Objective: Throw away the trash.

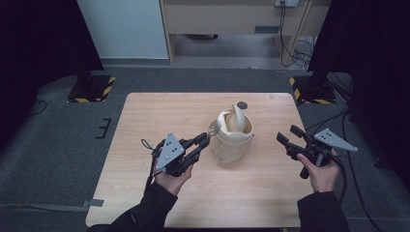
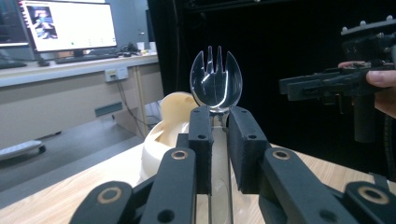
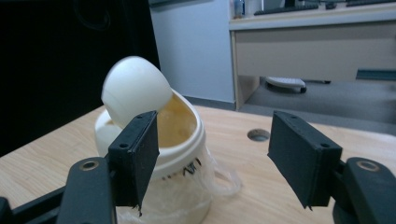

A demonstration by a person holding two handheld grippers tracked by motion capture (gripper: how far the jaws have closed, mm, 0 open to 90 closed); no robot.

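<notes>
The left hand-held gripper (image 1: pixel 207 140) is clamped on the handle of a clear plastic spork (image 1: pixel 214 127), whose pronged bowl stands up just past the fingertips in the left gripper view. In the high view the spork head sits at the 9 o'clock edge of a cream container (image 1: pixel 234 137), just beside its rim and not yet inside it. The container stands near the middle of the desk (image 1: pixel 145 193), wrapped in a thin clear bag around its lower part, with its rounded lid (image 3: pixel 135 90) tipped up and leaning on the rim so the mouth is open.

The right hand-held gripper (image 1: pixel 285 141) hangs off the container's 3 o'clock side, well apart from it, its jaws spread with nothing between them. Beyond them in its own view is a small round hole (image 3: pixel 258 135) in the desk.

As I judge it, the opening step is done and the utensil is picked up and brought to the pot. What is left is to lower the spork into the open mouth, and probably to steady the container or deal with the lid using the free gripper.
</notes>
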